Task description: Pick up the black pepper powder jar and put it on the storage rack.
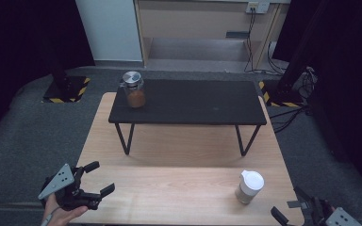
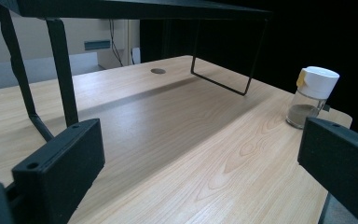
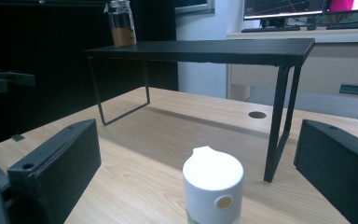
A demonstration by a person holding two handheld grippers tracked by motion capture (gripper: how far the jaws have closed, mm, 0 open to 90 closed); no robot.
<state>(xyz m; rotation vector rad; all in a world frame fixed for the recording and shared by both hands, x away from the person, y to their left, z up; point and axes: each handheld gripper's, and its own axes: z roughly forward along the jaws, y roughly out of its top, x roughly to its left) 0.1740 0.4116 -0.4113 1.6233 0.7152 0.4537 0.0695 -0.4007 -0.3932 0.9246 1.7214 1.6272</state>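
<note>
Progress: barely started | my right gripper (image 1: 296,208) spread wide, lined up on white-capped shaker (image 3: 213,187), near right, untouched | left gripper (image 1: 95,181) released, empty | grab and whatever follows left.

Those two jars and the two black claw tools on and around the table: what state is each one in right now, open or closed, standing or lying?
White-capped jar: upright on the wooden table, cap closed, a little pale powder at the bottom.
Metal-lidded jar: upright on the black shelf, lid on, partly full of orange-brown powder.
Left gripper: jaws open, holding nothing.
Right gripper: jaws open, the white-capped jar between them, not gripped.
</note>
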